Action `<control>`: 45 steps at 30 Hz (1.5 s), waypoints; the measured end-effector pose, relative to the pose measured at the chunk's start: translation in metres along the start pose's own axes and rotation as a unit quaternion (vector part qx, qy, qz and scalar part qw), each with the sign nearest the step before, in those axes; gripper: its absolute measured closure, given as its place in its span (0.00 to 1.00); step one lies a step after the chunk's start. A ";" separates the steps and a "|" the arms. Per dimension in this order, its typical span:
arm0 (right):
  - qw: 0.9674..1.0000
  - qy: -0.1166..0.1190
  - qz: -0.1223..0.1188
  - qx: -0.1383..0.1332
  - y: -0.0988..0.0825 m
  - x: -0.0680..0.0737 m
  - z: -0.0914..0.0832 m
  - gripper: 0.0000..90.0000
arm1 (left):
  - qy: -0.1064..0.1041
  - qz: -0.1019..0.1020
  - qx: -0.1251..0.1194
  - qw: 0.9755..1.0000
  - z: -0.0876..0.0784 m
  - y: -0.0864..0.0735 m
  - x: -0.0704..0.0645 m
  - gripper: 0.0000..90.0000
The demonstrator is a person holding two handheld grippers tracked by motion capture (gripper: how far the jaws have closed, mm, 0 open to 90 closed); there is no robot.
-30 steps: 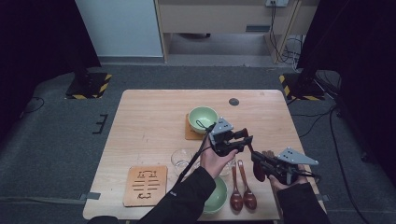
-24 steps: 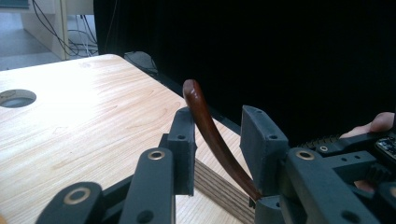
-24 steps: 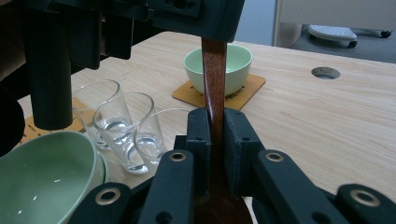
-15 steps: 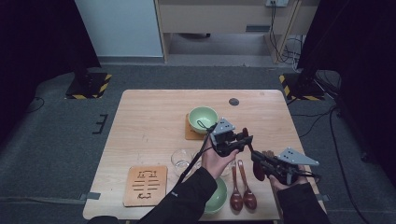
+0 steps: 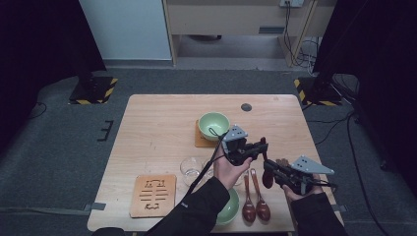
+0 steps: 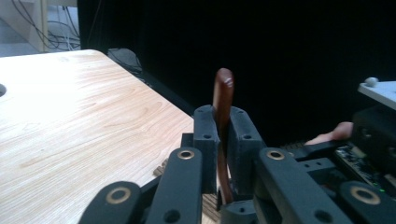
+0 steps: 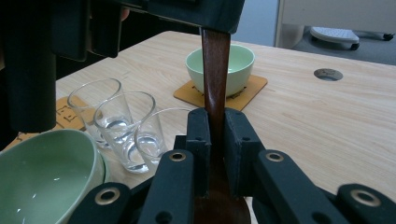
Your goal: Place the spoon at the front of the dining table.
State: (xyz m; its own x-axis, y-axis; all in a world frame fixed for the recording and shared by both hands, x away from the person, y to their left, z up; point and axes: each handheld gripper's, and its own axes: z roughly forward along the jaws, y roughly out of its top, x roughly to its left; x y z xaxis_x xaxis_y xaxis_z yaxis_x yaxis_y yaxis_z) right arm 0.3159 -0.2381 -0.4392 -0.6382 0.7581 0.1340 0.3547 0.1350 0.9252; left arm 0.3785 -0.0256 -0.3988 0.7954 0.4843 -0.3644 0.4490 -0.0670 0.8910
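Note:
A dark brown wooden spoon (image 5: pixel 267 178) is held above the table's front right between both grippers. My right gripper (image 5: pixel 269 172) is shut on its lower handle just above the bowl, seen in the right gripper view as spoon (image 7: pixel 215 70) between the pads of the right gripper (image 7: pixel 215 135). My left gripper (image 5: pixel 260 147) is shut on the upper handle; its jaws have just been closing on it. In the left gripper view the spoon's tip (image 6: pixel 223 86) sticks up past the pads of the left gripper (image 6: pixel 222 135).
A green bowl (image 5: pixel 214 124) sits on a brown coaster (image 7: pixel 254 86) mid-table. Three glasses (image 7: pixel 112 121) and a second green bowl (image 5: pixel 228 206) stand near the front. Two more wooden spoons (image 5: pixel 255 207) lie at the front edge, a wooden trivet (image 5: pixel 153 194) at front left.
The left gripper's jaws have closed onto the spoon's upper handle. Both hands have stayed where they were.

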 end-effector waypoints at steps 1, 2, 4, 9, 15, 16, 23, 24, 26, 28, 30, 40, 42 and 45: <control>1.000 0.000 0.000 -0.001 0.000 0.000 0.000 0.90 | 0.001 0.006 0.000 1.000 0.000 0.000 -0.001 0.93; 1.000 0.001 0.000 -0.001 -0.001 -0.001 0.000 0.90 | 0.001 0.010 -0.001 1.000 0.001 0.000 -0.003 0.93; 1.000 0.000 0.002 -0.003 0.000 -0.001 -0.001 0.90 | 0.001 0.019 -0.005 1.000 0.001 0.001 -0.004 0.93; 1.000 0.000 0.013 -0.013 -0.001 -0.003 -0.001 0.83 | 0.006 0.039 -0.011 0.999 0.000 0.002 -0.006 0.93; 1.000 -0.003 0.021 -0.018 0.000 -0.004 -0.003 0.75 | 0.012 0.045 -0.020 0.999 -0.004 0.006 -0.003 0.93; 1.000 -0.005 0.022 -0.020 0.000 -0.004 -0.003 0.73 | 0.014 0.046 -0.021 0.999 -0.005 0.007 -0.002 0.93; 0.999 -0.028 0.037 -0.014 -0.003 -0.009 -0.004 0.61 | 0.027 0.048 -0.037 0.998 -0.015 0.015 0.003 0.93; 0.999 -0.031 0.036 -0.014 -0.003 -0.010 -0.004 0.59 | 0.029 0.050 -0.039 0.998 -0.017 0.016 0.004 0.93; 0.999 -0.036 0.039 -0.013 -0.004 -0.011 -0.004 0.55 | 0.033 0.054 -0.040 0.997 -0.019 0.018 0.005 0.93; 0.998 -0.044 0.039 -0.008 -0.005 -0.012 -0.003 0.53 | 0.038 0.056 -0.042 0.997 -0.022 0.019 0.007 0.93; 0.998 -0.050 0.043 -0.003 -0.006 -0.013 -0.003 0.52 | 0.042 0.058 -0.043 0.996 -0.026 0.021 0.009 0.93; 0.996 -0.071 0.048 0.025 -0.013 -0.019 0.002 0.46 | 0.052 0.053 -0.066 0.995 -0.042 0.031 0.018 0.93; 0.996 -0.071 0.048 0.032 -0.015 -0.019 0.004 0.45 | 0.053 0.051 -0.070 0.995 -0.044 0.032 0.019 0.93; 0.995 -0.071 0.045 0.050 -0.019 -0.021 0.008 0.44 | 0.055 0.050 -0.074 0.994 -0.047 0.034 0.021 0.93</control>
State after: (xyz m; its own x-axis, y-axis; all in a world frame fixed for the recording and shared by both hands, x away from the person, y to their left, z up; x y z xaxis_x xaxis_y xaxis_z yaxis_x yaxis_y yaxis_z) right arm 0.3276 -0.2514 -0.4623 -0.4996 0.8520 0.1567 0.4765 0.1192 0.8710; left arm 0.3920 0.0232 -0.3634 0.7798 0.5753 -0.2467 0.2981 0.0053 0.9545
